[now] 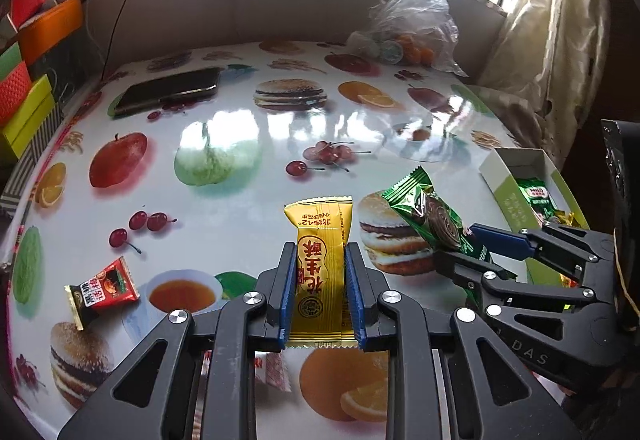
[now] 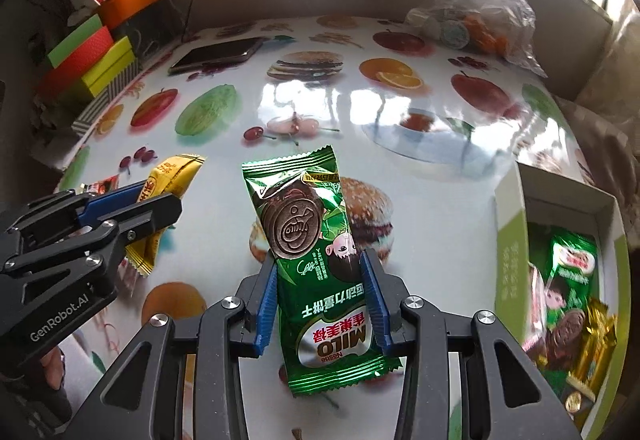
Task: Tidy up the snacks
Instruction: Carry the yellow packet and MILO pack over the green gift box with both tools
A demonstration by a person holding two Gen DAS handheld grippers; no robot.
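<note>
My left gripper [image 1: 320,252] is shut on a yellow snack packet [image 1: 320,264] with red characters, held above the table. In the right wrist view that same gripper [image 2: 168,199] shows at the left, with the yellow packet [image 2: 176,171] sticking out past it. The right gripper [image 2: 320,260] is shut on a green Milo biscuit packet [image 2: 308,232], also lifted off the table. From the left wrist view this gripper [image 1: 460,240] reaches in from the right, carrying the green packet [image 1: 424,211]. A white and green box [image 2: 508,240] at the right holds several snacks.
A red and black snack packet [image 1: 104,286] lies on the fruit-print tablecloth [image 1: 240,179] at the left. A phone [image 1: 168,89] rests at the far left. A plastic bag [image 1: 416,27] of items stands at the back right. Coloured boxes [image 2: 92,59] are stacked beyond the left edge.
</note>
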